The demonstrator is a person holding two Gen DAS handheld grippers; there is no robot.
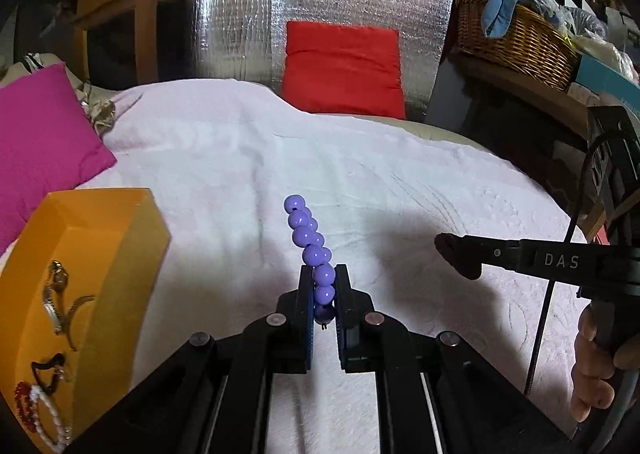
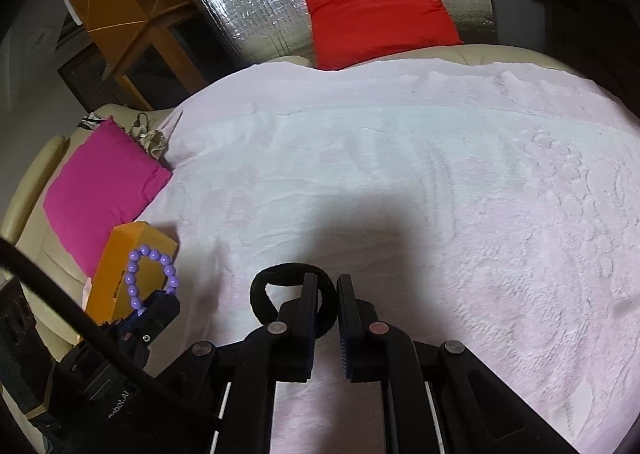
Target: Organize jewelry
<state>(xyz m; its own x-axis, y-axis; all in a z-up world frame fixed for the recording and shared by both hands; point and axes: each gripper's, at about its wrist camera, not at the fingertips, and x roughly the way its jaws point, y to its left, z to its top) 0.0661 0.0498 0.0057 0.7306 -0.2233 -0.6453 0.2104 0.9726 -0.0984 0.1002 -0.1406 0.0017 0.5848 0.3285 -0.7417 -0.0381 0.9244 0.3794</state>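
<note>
**Both grippers clamped on jewelry above the pale blanket**

The left gripper (image 1: 324, 278) was clamped on a purple bead bracelet (image 1: 310, 244), its two fingers pressed against the lowest beads while the rest of the loop stood up and forward past the fingertips. In the right wrist view the same bracelet (image 2: 154, 274) showed as an open ring rising from that gripper's tips, in front of the orange box (image 2: 120, 274).

To the left of the left gripper, the orange box (image 1: 120, 238) sat on the pale pink blanket (image 1: 280, 158), holding a metal watch (image 1: 56, 294), a red bead bracelet (image 1: 22, 406), a white bead bracelet (image 1: 50, 418) and a dark piece too small to tell. A magenta cushion (image 1: 44, 138) lay beyond the box.

The right gripper (image 2: 328, 282) was closed on a black band (image 2: 280, 274), whose loop bulged out to the left of its left finger. From the left wrist view that gripper (image 1: 460, 254) reached in from the right, held by a hand (image 1: 596, 358), the dark band at its tip. Far ahead of both grippers, a red cushion (image 2: 380, 2) leaned against a silver foil panel (image 2: 248, 2).
</note>
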